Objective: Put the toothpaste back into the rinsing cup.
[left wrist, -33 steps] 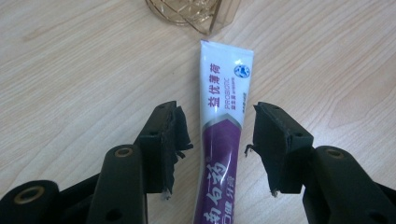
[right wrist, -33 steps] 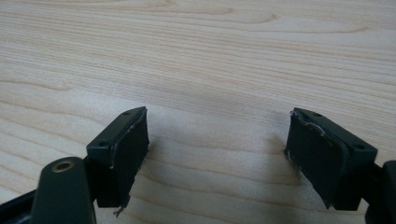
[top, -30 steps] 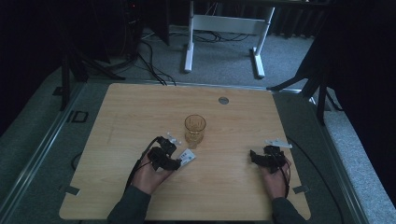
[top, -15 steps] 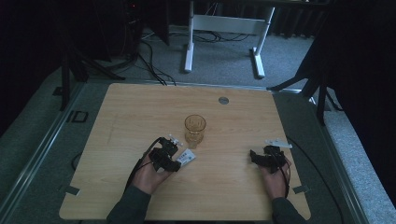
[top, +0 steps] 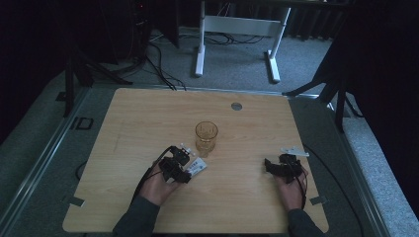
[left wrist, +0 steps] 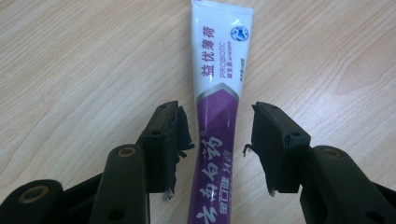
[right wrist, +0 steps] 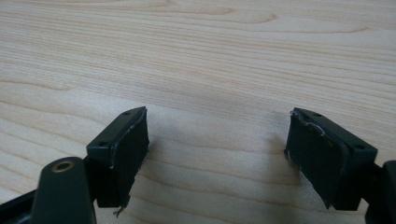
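A purple and white toothpaste tube lies flat on the wooden table, just in front of an amber drinking glass. My left gripper straddles the tube's purple half. Its jaws have just been closing on the tube, and a thin gap still shows on each side, so the pads do not press on it. In the high view the left gripper sits at the tube, below and left of the glass. My right gripper rests open over bare wood, at the table's right in the high view.
A small round grey grommet sits near the table's far edge. Beyond the table stand a white desk frame, black stand legs and cables on grey carpet. Bare wood lies between the two hands and to the left.
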